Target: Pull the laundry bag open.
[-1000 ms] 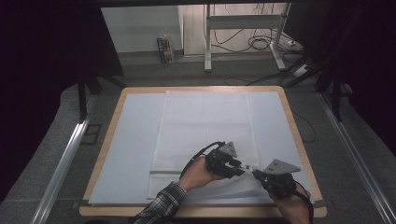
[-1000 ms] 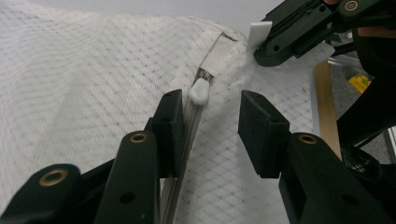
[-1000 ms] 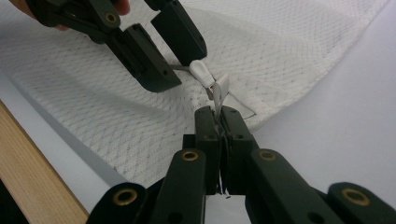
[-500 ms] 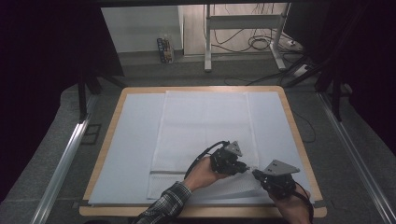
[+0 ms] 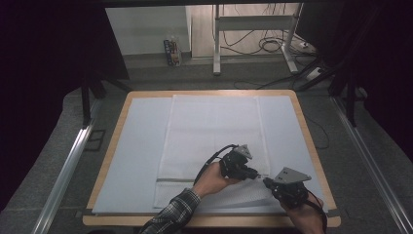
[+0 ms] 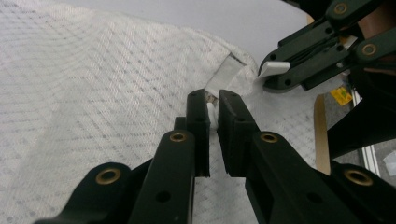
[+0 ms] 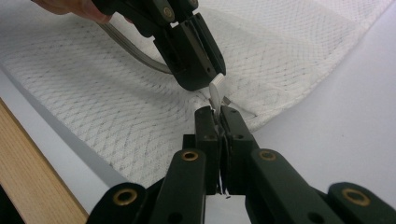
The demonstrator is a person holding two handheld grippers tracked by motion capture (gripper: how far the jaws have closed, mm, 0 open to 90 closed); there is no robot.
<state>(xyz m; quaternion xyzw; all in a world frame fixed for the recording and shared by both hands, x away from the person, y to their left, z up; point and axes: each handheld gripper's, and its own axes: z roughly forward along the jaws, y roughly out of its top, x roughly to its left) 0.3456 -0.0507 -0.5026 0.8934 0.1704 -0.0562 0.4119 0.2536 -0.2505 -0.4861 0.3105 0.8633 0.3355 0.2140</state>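
A white mesh cloth lies flat on a pale blue mat, and both grippers meet at its near right corner. My left gripper has just been closing, and its jaws pinch a small fold of the cloth at the edge. My right gripper is shut on the cloth's corner, where a white tab sticks up between its jaws. The two sets of tips sit almost touching, with the left gripper just beyond the right one's jaws.
The mat covers a wooden-rimmed table. Its near edge runs close under the right gripper. Beyond the table are a desk frame, floor cables and metal rails along both sides.
The left hand has edged slightly toward the right gripper at the cloth's corner. The right hand has stayed put.
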